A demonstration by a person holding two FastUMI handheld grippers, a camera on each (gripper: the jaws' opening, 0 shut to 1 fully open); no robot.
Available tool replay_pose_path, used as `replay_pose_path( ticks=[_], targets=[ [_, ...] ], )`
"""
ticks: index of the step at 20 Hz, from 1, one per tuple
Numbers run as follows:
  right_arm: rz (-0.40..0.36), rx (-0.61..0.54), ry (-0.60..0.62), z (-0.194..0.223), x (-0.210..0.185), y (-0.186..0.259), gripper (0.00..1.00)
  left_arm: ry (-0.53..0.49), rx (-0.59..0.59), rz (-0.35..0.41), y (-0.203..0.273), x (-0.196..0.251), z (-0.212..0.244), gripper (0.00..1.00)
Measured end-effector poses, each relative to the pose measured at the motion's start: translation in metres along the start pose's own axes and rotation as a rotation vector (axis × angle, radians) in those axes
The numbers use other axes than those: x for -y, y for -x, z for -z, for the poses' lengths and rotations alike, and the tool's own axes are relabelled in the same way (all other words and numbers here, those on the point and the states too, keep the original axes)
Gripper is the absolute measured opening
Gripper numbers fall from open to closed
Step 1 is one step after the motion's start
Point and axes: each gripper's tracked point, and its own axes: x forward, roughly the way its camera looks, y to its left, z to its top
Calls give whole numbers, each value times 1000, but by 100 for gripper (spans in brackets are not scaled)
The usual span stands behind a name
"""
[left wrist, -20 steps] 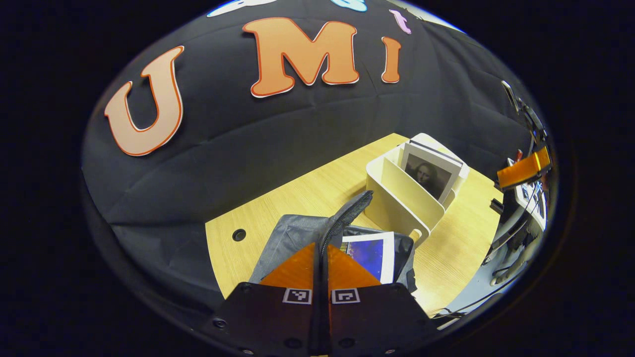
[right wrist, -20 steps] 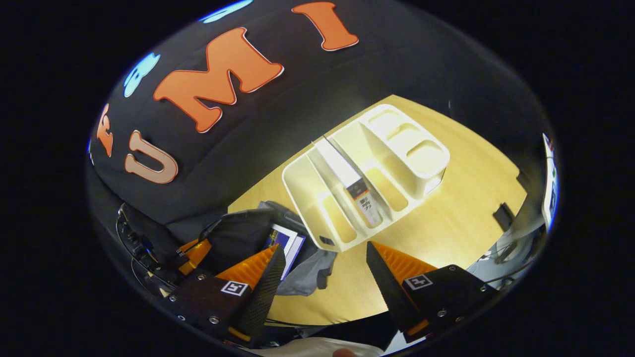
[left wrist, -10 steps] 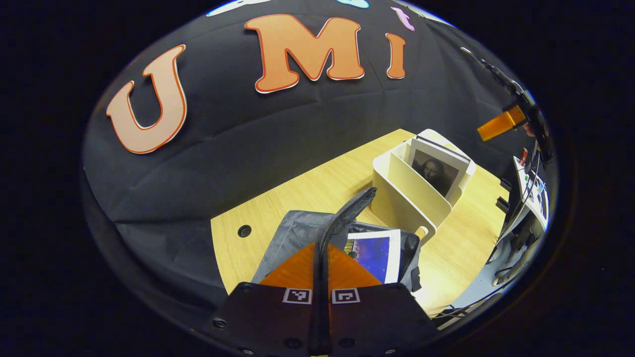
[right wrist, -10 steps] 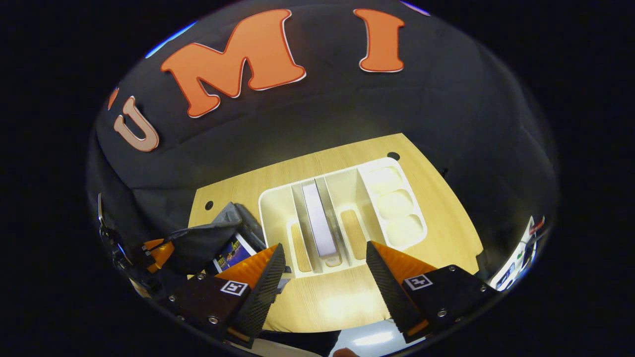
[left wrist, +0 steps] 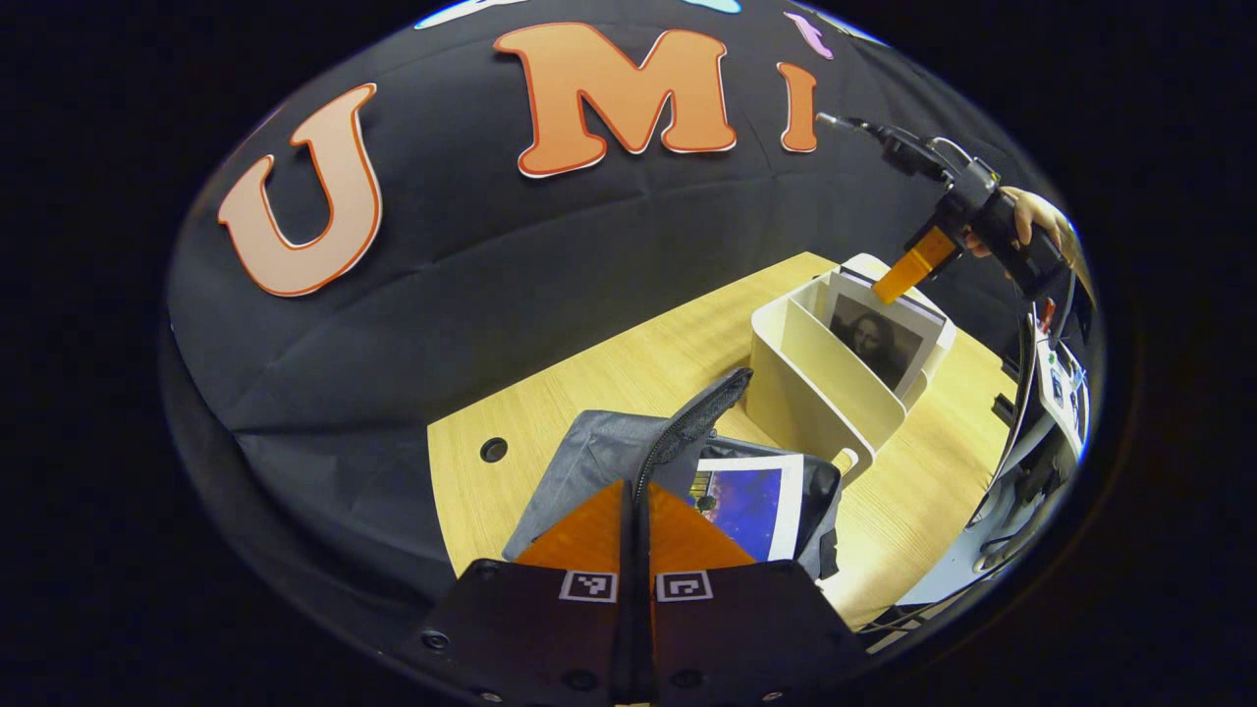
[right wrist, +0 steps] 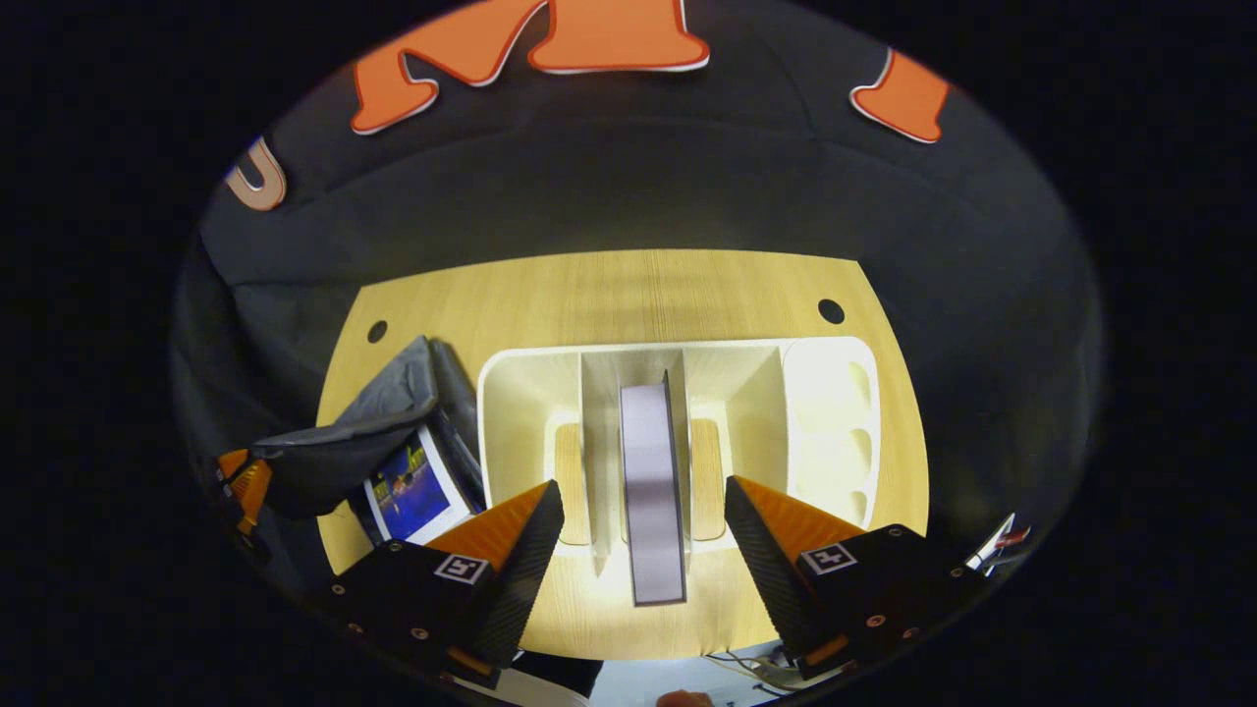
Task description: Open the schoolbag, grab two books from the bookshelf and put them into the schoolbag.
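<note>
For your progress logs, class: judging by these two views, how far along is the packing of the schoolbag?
Done: the schoolbag is open and one book sits inside it. In hand: the left gripper is shut on the bag's flap, and the right gripper, open, is lined up over the second book standing in the bookshelf. Left: gripping that book and putting it in the bag.

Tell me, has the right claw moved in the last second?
Yes. The right claw has swung over the bookshelf, now open, straddling the upright book.

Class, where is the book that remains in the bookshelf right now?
In the right gripper view, the book stands upright in the bookshelf's middle slot, right of the schoolbag.
</note>
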Motion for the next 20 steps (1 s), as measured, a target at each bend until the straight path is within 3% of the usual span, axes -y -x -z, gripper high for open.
replay_pose_path(
  ticks=[7, 11, 13, 14, 20],
  targets=[
    [15, -117, 16, 7, 2, -37, 99, 20, -9, -7, -1, -1, 2, 1],
    [11, -153, -1, 18, 2, -49, 83, 21, -7, -7, 0, 0, 2, 1],
    [7, -157, -14, 19, 2, -53, 68, 19, -8, -5, -1, 0, 2, 1],
    [-7, -153, -31, 18, -1, -49, 43, 19, -8, -3, -1, 1, 3, 1],
    [-2, -130, -58, 15, 1, -31, 37, 17, -8, 9, -1, 3, 3, 1]
  ],
)
